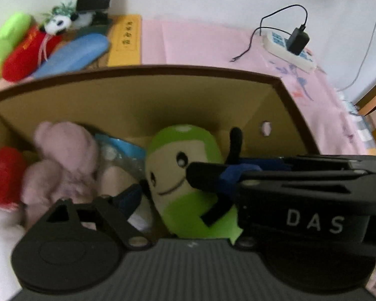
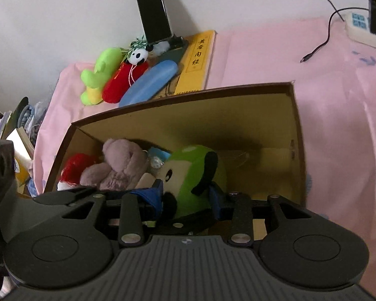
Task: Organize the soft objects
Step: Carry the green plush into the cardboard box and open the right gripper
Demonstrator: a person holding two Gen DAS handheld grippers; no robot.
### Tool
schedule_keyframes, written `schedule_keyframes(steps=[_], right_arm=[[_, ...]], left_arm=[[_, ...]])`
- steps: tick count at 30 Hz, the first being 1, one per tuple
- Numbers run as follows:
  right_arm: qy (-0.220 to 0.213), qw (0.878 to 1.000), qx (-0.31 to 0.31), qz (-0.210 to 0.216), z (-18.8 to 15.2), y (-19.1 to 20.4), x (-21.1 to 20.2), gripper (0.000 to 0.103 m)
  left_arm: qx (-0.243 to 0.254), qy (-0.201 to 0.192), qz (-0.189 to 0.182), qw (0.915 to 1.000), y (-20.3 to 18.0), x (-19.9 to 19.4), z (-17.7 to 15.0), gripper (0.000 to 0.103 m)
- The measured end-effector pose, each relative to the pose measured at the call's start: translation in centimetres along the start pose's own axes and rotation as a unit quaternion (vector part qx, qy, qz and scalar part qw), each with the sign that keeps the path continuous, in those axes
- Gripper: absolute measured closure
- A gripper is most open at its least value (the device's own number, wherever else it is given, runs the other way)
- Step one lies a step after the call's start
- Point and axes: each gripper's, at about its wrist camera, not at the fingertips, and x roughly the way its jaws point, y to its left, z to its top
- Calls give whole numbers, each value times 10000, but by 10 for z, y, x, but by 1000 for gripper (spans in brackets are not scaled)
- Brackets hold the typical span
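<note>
Both grippers, right gripper (image 2: 186,197) and left gripper (image 1: 163,185), bracket green plush (image 2: 190,173) inside cardboard box (image 2: 294,125), grip unclear; next, release, fetch pile at 11 o'clock.

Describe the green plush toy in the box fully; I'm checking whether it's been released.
The green plush toy is soft and rounded, with a cream smiling face, black eyes and black floppy limbs. It lies tilted inside the cardboard box, right of the pink teddy bear. The right gripper straddles it; whether the pads press is unclear.
</note>
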Motion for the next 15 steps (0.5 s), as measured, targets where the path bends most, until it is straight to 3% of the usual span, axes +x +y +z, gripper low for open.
schedule_keyframes(steps=[9,15], right_arm=[[-613,9977,281,44,-7,-2,-39,77],[-1008,9942,353,147,-30,-4,-76,77]], left_arm=[[372,-251,335,9984,-6,-21,-15,29],[489,-423,715,9953,-19,-38,-30,29]])
